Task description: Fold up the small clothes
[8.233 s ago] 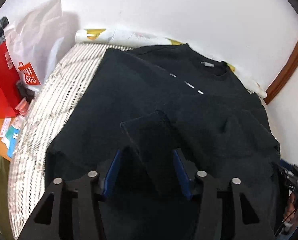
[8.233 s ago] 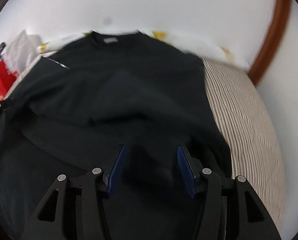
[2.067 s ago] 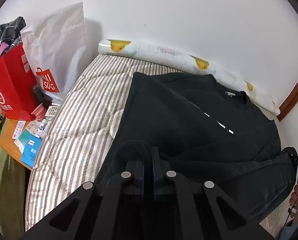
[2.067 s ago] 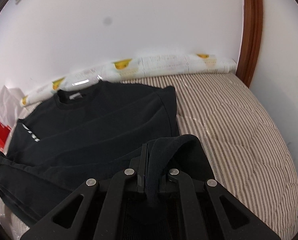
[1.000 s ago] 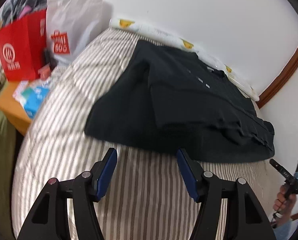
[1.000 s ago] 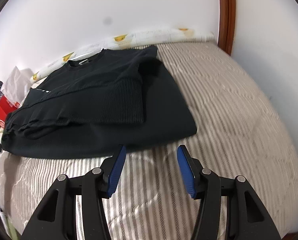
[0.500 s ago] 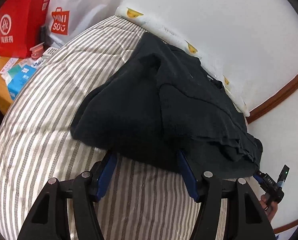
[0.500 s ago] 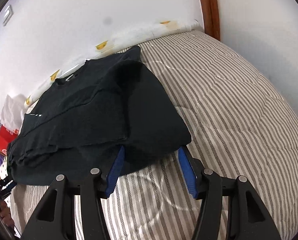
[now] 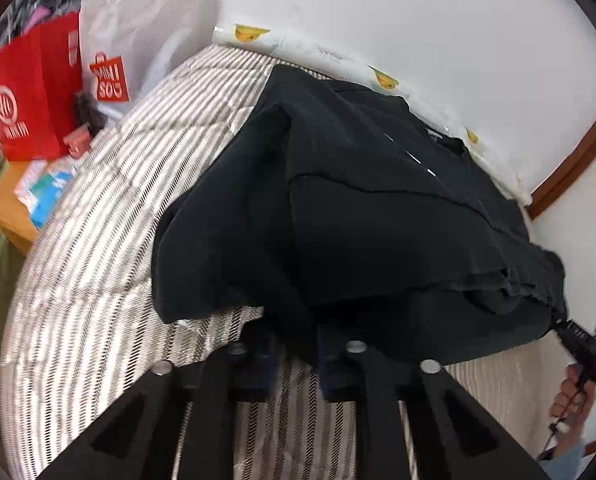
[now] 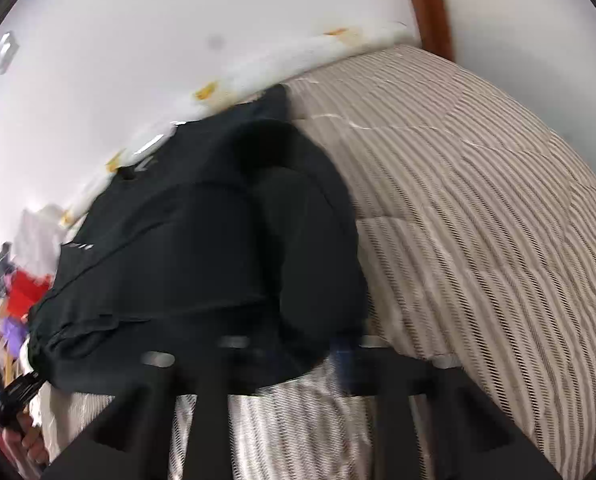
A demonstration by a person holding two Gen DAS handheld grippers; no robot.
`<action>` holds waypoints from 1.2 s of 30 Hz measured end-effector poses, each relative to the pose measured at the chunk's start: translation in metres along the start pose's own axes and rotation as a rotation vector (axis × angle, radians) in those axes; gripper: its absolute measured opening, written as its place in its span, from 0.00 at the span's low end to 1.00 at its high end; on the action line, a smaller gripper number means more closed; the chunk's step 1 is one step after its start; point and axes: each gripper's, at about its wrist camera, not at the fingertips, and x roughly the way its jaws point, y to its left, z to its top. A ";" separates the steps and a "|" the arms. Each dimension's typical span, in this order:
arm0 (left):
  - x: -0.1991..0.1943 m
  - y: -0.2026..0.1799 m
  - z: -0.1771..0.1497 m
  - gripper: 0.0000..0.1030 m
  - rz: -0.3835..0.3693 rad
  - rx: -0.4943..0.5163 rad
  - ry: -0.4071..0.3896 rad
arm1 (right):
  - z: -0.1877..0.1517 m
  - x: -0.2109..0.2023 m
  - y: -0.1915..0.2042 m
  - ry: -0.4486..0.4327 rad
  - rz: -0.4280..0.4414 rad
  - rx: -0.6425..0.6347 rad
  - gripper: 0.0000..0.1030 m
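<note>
Striped bedding (image 9: 98,216) covers the bed that carries a black sweatshirt (image 9: 357,220), which lies with its collar toward the white wall and its sleeves already folded in across the body. Half a second ago both pairs of tongs stood wide at the near hem, short of the cloth; now the hem has slid in between the fingers of each. The left tongs (image 9: 294,344) have narrowed markedly, the bottom-left corner of the sweatshirt hanging down into the gap, though I cannot tell whether the jaws have bitten fully. The right tongs (image 10: 294,354) are smeared by motion at the sweatshirt's bottom-right corner (image 10: 321,320), cloth draped between the fingers, and how far they have closed cannot be read. That reads as the grasp for the next fold: hem corners taken so the lower half can be carried up toward the collar. A red bag (image 9: 26,92) and white shopping bag (image 9: 138,40) stand beyond the sweatshirt's left side.
</note>
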 end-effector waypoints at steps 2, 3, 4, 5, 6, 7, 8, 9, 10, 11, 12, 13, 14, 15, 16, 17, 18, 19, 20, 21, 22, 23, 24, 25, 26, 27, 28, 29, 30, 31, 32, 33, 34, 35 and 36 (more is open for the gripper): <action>-0.002 -0.004 -0.002 0.08 0.016 0.016 -0.010 | -0.002 -0.004 0.007 -0.013 -0.028 -0.047 0.14; -0.005 -0.005 -0.004 0.08 0.025 0.024 -0.017 | -0.003 -0.007 0.009 -0.018 -0.039 -0.060 0.14; -0.007 -0.005 -0.005 0.07 0.024 0.022 -0.022 | -0.004 -0.010 0.010 -0.023 -0.046 -0.068 0.13; -0.008 -0.005 -0.006 0.07 0.023 0.019 -0.025 | -0.005 -0.012 0.010 -0.024 -0.047 -0.073 0.13; -0.012 -0.004 -0.008 0.07 0.020 0.015 -0.031 | -0.006 -0.015 0.010 -0.026 -0.049 -0.081 0.13; -0.015 -0.004 -0.009 0.07 0.017 0.015 -0.035 | -0.008 -0.020 0.011 -0.030 -0.049 -0.089 0.13; -0.018 -0.003 -0.011 0.07 0.012 0.017 -0.038 | -0.010 -0.023 0.011 -0.029 -0.049 -0.093 0.13; -0.021 -0.003 -0.013 0.07 0.008 0.018 -0.038 | -0.012 -0.027 0.011 -0.031 -0.051 -0.098 0.13; -0.023 -0.003 -0.016 0.06 0.004 0.020 -0.037 | -0.015 -0.032 0.011 -0.032 -0.054 -0.102 0.13; -0.025 -0.003 -0.018 0.06 0.001 0.021 -0.036 | -0.019 -0.036 0.012 -0.031 -0.060 -0.109 0.13; -0.029 -0.002 -0.023 0.06 -0.003 0.021 -0.035 | -0.021 -0.039 0.011 -0.030 -0.063 -0.112 0.13; -0.030 -0.003 -0.024 0.06 -0.005 0.021 -0.034 | -0.024 -0.044 0.010 -0.029 -0.064 -0.111 0.13; -0.033 -0.003 -0.028 0.06 -0.007 0.022 -0.032 | -0.025 -0.047 0.009 -0.028 -0.064 -0.111 0.13; -0.037 -0.003 -0.034 0.06 -0.011 0.024 -0.032 | -0.027 -0.052 0.007 -0.029 -0.063 -0.110 0.13; -0.041 -0.004 -0.038 0.06 -0.013 0.025 -0.034 | -0.031 -0.058 0.006 -0.034 -0.064 -0.110 0.13; -0.044 -0.005 -0.043 0.07 -0.014 0.028 -0.036 | -0.033 -0.061 0.006 -0.038 -0.065 -0.112 0.13; -0.048 -0.006 -0.048 0.06 -0.015 0.028 -0.037 | -0.036 -0.067 0.005 -0.045 -0.068 -0.117 0.13; -0.051 -0.006 -0.053 0.06 -0.017 0.028 -0.037 | -0.040 -0.073 0.005 -0.049 -0.069 -0.119 0.13; -0.053 -0.007 -0.056 0.07 -0.016 0.029 -0.038 | -0.043 -0.077 0.003 -0.053 -0.068 -0.120 0.13; -0.056 -0.007 -0.061 0.07 -0.015 0.031 -0.039 | -0.046 -0.081 0.001 -0.056 -0.067 -0.119 0.13; -0.058 -0.008 -0.066 0.07 -0.012 0.034 -0.041 | -0.050 -0.085 -0.001 -0.059 -0.066 -0.116 0.13; -0.060 -0.009 -0.069 0.07 -0.010 0.036 -0.043 | -0.054 -0.088 -0.002 -0.059 -0.066 -0.114 0.13; -0.062 -0.009 -0.074 0.07 -0.009 0.039 -0.044 | -0.058 -0.090 -0.004 -0.060 -0.066 -0.113 0.13; -0.065 -0.009 -0.078 0.07 -0.009 0.041 -0.046 | -0.063 -0.094 -0.006 -0.063 -0.067 -0.115 0.13; -0.067 -0.009 -0.082 0.07 -0.010 0.043 -0.046 | -0.067 -0.097 -0.007 -0.065 -0.069 -0.117 0.13; -0.069 -0.008 -0.087 0.07 -0.014 0.045 -0.046 | -0.070 -0.099 -0.008 -0.065 -0.071 -0.120 0.13; -0.070 -0.007 -0.089 0.07 -0.018 0.044 -0.045 | -0.075 -0.103 -0.011 -0.064 -0.072 -0.123 0.13; -0.071 -0.006 -0.092 0.07 -0.024 0.044 -0.041 | -0.079 -0.105 -0.013 -0.063 -0.071 -0.122 0.13; -0.071 -0.005 -0.093 0.07 -0.027 0.044 -0.037 | -0.083 -0.108 -0.016 -0.062 -0.068 -0.121 0.13; -0.071 -0.005 -0.095 0.07 -0.028 0.044 -0.034 | -0.086 -0.110 -0.018 -0.061 -0.064 -0.121 0.13; -0.071 -0.005 -0.096 0.07 -0.026 0.046 -0.031 | -0.089 -0.112 -0.021 -0.057 -0.063 -0.119 0.13; -0.071 -0.005 -0.096 0.07 -0.023 0.049 -0.028 | -0.092 -0.113 -0.022 -0.055 -0.064 -0.116 0.13; -0.071 -0.005 -0.097 0.07 -0.021 0.051 -0.025 | -0.094 -0.114 -0.023 -0.054 -0.067 -0.115 0.15; -0.071 -0.006 -0.097 0.07 -0.022 0.053 -0.020 | -0.096 -0.114 -0.024 -0.051 -0.075 -0.118 0.16; -0.072 -0.005 -0.096 0.08 -0.027 0.054 -0.011 | -0.098 -0.115 -0.023 -0.048 -0.087 -0.122 0.17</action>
